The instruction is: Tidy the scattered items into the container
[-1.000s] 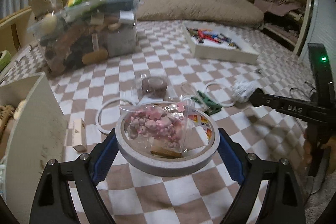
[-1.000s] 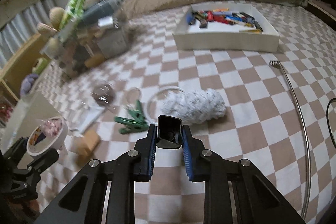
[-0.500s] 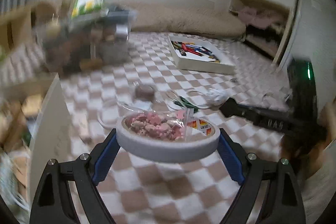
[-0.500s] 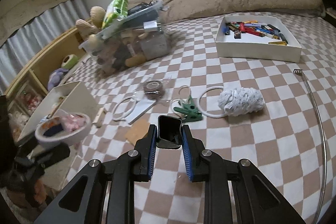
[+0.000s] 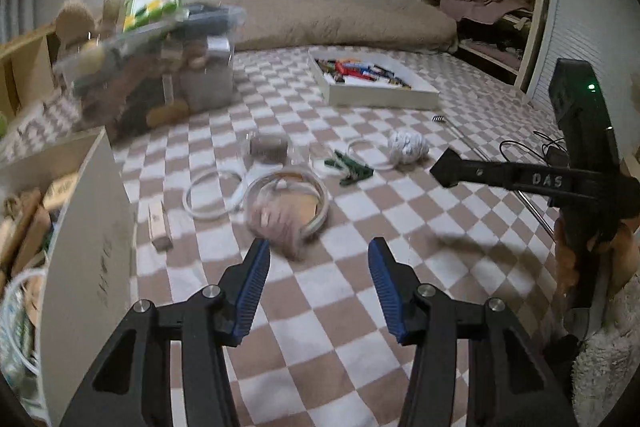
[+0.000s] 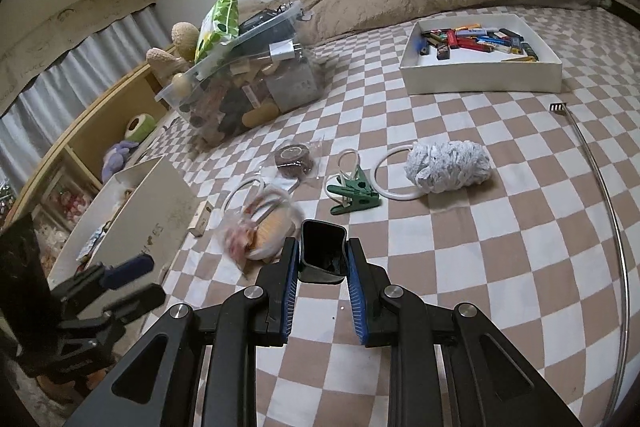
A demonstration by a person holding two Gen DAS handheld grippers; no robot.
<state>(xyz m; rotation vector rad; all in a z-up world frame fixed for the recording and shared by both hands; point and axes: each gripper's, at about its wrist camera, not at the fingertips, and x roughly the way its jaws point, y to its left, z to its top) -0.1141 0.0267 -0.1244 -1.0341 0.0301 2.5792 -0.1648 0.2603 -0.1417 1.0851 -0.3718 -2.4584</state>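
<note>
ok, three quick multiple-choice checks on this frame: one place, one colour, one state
1. Where does the green plastic clip lie?
A. In the white tray
B. On the blanket beside the thin white ring
C. In the clear bin

2. What colours are the blanket's checks?
A. Blue and white
B. Green and black
C. Brown and white

3. What is the right gripper's state?
A. Shut on a small black square tube
B. Open and empty
C. Shut on the clip

Key:
1 B: the green plastic clip rests on the checked blanket next to the thin white ring.
2 C: brown and white squares alternate.
3 A: the right gripper has its fingers pressed on the small black square tube.
</note>
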